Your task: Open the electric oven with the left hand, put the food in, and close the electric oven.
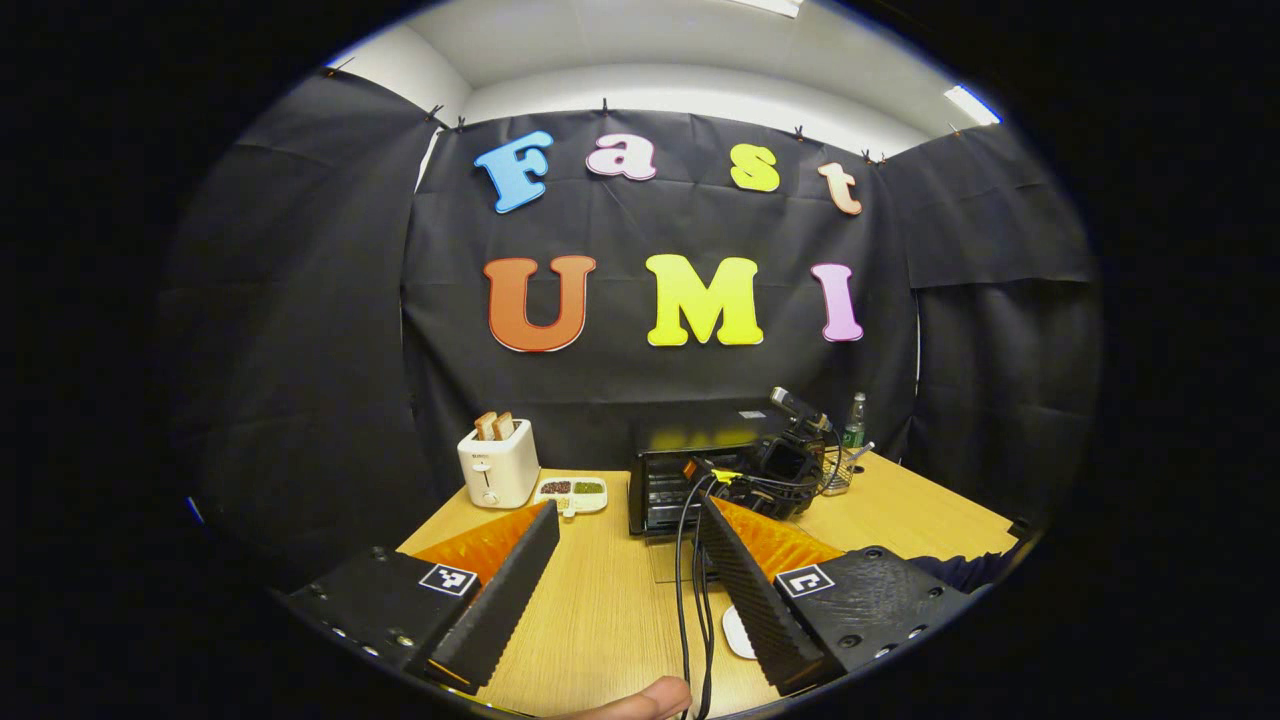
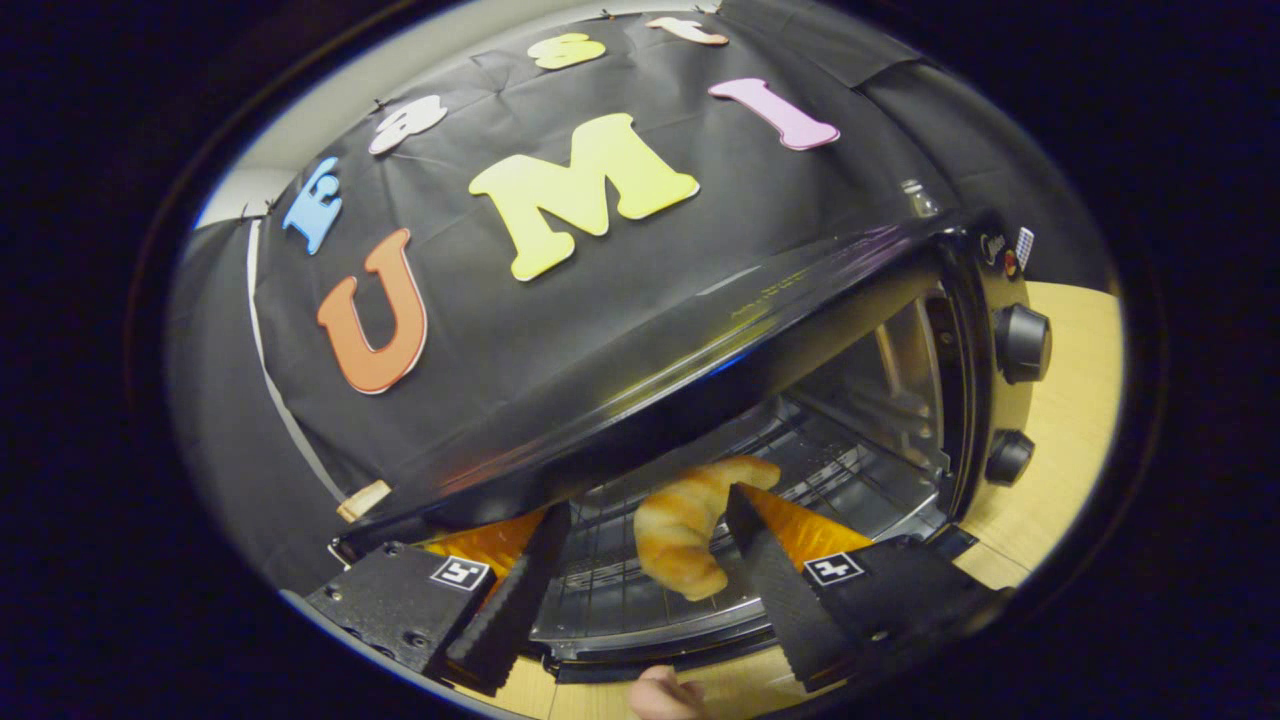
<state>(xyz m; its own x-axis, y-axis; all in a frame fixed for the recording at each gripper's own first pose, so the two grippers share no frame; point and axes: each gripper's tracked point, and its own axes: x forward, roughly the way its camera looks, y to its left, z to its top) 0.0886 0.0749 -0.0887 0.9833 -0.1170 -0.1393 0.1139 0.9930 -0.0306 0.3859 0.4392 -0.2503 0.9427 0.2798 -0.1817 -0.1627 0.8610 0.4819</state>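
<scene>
You are looking at a wooden table (image 1: 610, 600) carrying a white toaster (image 1: 497, 466) with two slices of toast (image 1: 495, 425) sticking up from its slots. Just beside the toaster, a white divided dish (image 1: 571, 492) is sitting with dark and green fillings. At the table's far right, a green bottle (image 1: 853, 425) is standing by a wire holder (image 1: 838, 472). Black cables (image 1: 688, 590) are trailing across the tabletop toward you.

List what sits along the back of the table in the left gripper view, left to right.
Toaster with bread in its slots → divided dish → oven → right gripper at the oven's front → bottle.
</scene>
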